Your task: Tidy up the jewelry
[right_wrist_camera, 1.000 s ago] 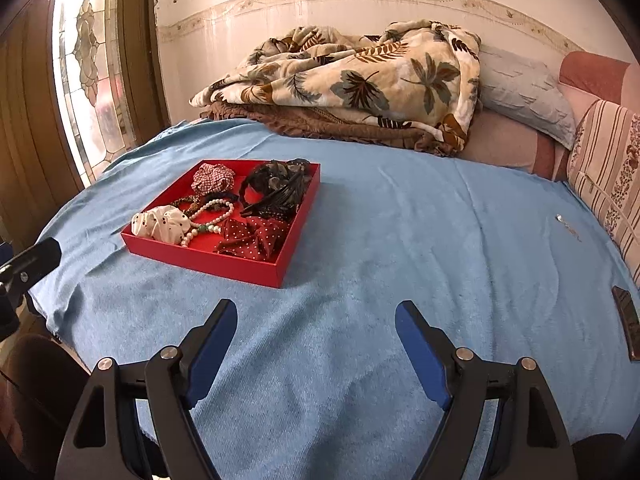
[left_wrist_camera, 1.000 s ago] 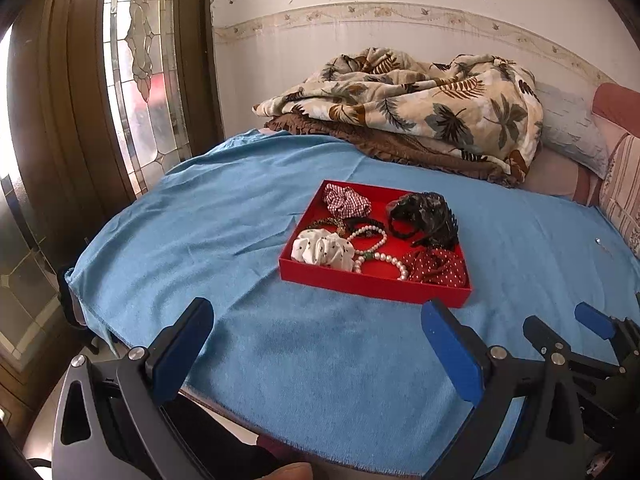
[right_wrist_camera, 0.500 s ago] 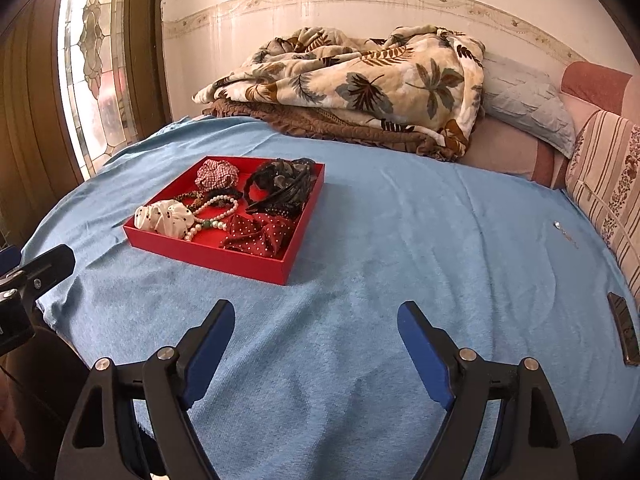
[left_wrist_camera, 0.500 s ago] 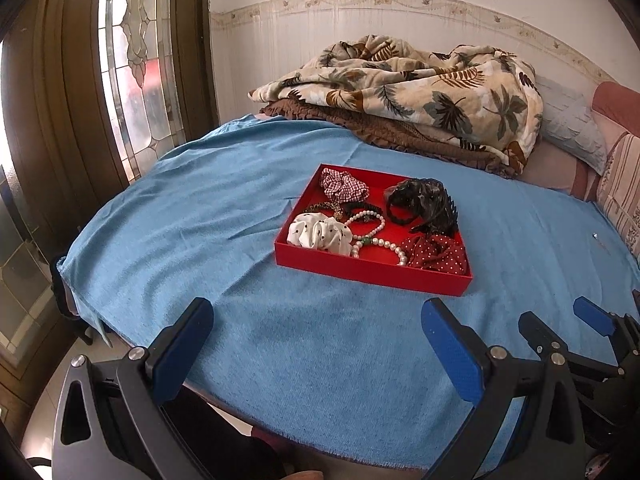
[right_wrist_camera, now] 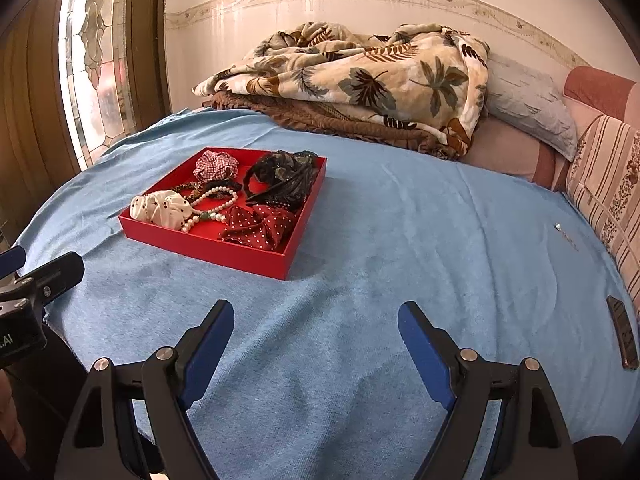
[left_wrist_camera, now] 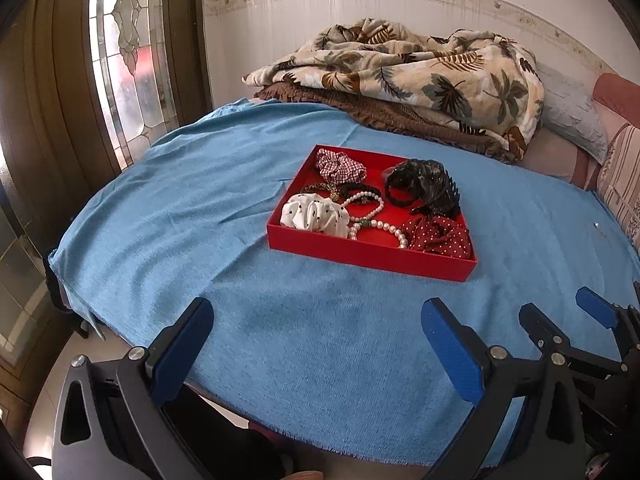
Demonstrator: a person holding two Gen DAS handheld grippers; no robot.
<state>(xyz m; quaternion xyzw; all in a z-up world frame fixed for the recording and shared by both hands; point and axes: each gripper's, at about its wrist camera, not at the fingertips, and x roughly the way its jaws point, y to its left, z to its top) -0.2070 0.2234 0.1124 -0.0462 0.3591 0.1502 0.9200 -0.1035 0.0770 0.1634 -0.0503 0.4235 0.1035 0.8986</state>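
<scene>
A red tray (left_wrist_camera: 372, 255) (right_wrist_camera: 208, 245) sits on the blue cloth (left_wrist_camera: 304, 344) and holds hair and jewelry pieces. Inside lie a white dotted scrunchie (left_wrist_camera: 316, 214) (right_wrist_camera: 162, 208), a pearl bracelet (left_wrist_camera: 380, 227) (right_wrist_camera: 216, 200), a red checked scrunchie (left_wrist_camera: 340, 168) (right_wrist_camera: 216, 167), a black hair claw (left_wrist_camera: 424, 188) (right_wrist_camera: 284, 180) and a red dotted bow (left_wrist_camera: 440, 236) (right_wrist_camera: 260, 226). My left gripper (left_wrist_camera: 316, 320) hangs open over the near cloth, short of the tray. Open and empty as well, my right gripper (right_wrist_camera: 316, 322) hovers to the tray's right and nearer than it.
A leaf-patterned blanket (left_wrist_camera: 408, 76) (right_wrist_camera: 352, 76) lies folded at the back against the wall, with pillows (right_wrist_camera: 532, 100) to the right. A small silver piece (right_wrist_camera: 564, 234) and a dark flat object (right_wrist_camera: 622, 336) lie on the cloth at the right edge. A stained-glass door (left_wrist_camera: 128, 48) stands left.
Both views have tilted slightly, so the tray sits a little lower in the left wrist view. Both grippers stay open and nothing in the tray has moved.
</scene>
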